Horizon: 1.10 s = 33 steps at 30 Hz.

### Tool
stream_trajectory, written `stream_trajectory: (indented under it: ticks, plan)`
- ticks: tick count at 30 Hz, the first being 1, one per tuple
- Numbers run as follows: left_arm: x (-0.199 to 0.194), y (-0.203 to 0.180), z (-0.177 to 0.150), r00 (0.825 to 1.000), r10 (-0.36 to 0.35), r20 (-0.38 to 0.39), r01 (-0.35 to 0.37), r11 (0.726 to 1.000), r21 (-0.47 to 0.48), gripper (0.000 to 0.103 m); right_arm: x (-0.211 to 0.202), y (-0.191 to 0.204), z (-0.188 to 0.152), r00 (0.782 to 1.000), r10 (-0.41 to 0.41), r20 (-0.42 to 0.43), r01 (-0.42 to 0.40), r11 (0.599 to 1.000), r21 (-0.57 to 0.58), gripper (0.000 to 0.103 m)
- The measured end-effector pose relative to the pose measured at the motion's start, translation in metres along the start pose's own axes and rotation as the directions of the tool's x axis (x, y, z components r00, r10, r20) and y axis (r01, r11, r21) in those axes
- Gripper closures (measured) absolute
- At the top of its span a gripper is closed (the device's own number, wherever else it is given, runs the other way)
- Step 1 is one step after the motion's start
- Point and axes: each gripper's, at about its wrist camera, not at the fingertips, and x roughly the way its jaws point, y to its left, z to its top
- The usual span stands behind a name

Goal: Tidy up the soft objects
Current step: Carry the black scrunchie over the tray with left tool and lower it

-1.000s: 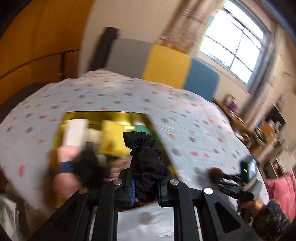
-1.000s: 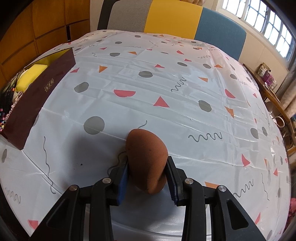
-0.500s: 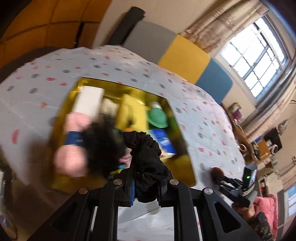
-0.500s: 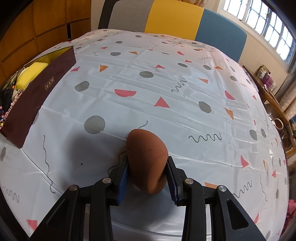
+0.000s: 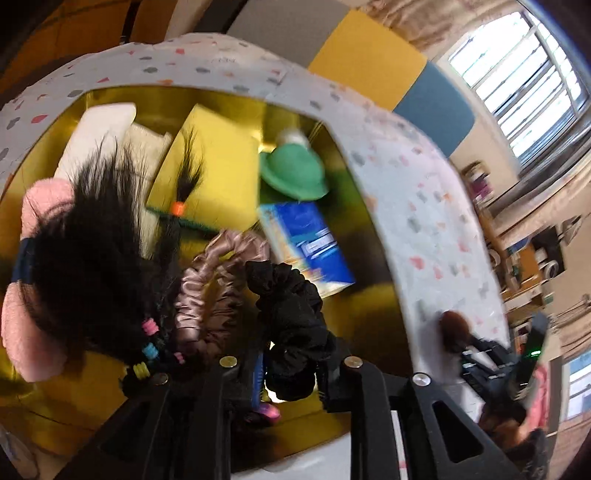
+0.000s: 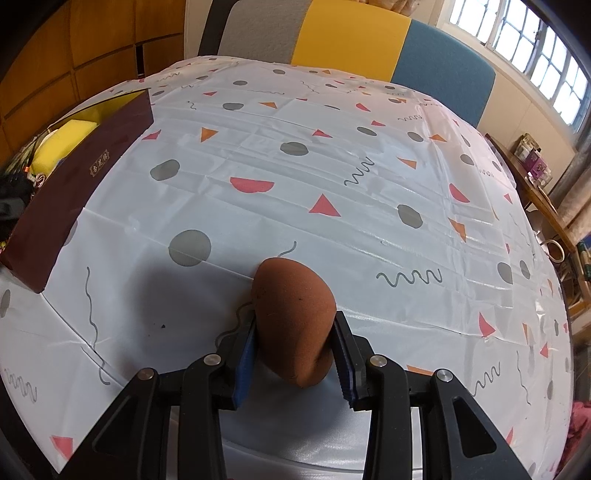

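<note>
My left gripper (image 5: 291, 373) is shut on a black scrunchie (image 5: 291, 317) and holds it low over the open gold-lined box (image 5: 373, 295). The box holds a pink satin scrunchie (image 5: 207, 284), a black hair piece with coloured bands (image 5: 92, 258), a pink plush (image 5: 22, 325), yellow sponges (image 5: 218, 173), a green hat-shaped item (image 5: 293, 173) and a blue packet (image 5: 306, 247). My right gripper (image 6: 295, 350) is shut on a brown egg-shaped sponge (image 6: 293, 317) just above the patterned tablecloth (image 6: 332, 177). The same gripper and sponge (image 5: 452, 328) show at the right in the left wrist view.
The box's dark maroon wall (image 6: 70, 192) stands at the left of the right wrist view, yellow sponge (image 6: 62, 136) inside. Chairs with grey, yellow and blue backs (image 6: 351, 33) stand behind the table. A cluttered shelf (image 6: 535, 166) and windows lie to the right.
My left gripper has dropped closer over the box with the black scrunchie, so the contents loom larger. My right gripper and the brown sponge have stayed nearly still.
</note>
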Motion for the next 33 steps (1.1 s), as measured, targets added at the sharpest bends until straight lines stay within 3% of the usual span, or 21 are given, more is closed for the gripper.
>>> stream_trajectory:
  ticks: [2,4,19,25,33]
  plan:
    - [0.003,0.001,-0.001,1.000,0.018,-0.010,-0.018,1.000,0.010,0.077,0.000,0.000,0.000,1.000,0.000,0.000,0.000,1.000,-0.001,0.064]
    - [0.001,-0.003,-0.002,0.999,0.040,-0.004,-0.040,0.998,0.038,0.067,0.000,0.000,0.000,1.000,0.000,0.000,0.000,1.000,-0.001,0.064]
    - [-0.021,-0.014,-0.015,0.993,0.102,0.059,-0.110,0.983,0.149,0.066,0.000,0.001,0.000,1.000,-0.015,-0.001,0.015,1.000,-0.015,0.064]
    - [-0.028,-0.023,-0.015,0.991,0.106,0.087,-0.121,0.975,0.188,0.053,-0.001,0.002,0.000,1.000,-0.018,-0.002,0.017,1.000,-0.019,0.063]
    - [-0.053,-0.022,-0.028,0.976,0.147,0.160,-0.177,0.966,0.190,0.053,-0.001,0.001,0.000,1.000,-0.018,-0.002,0.018,1.000,-0.021,0.063]
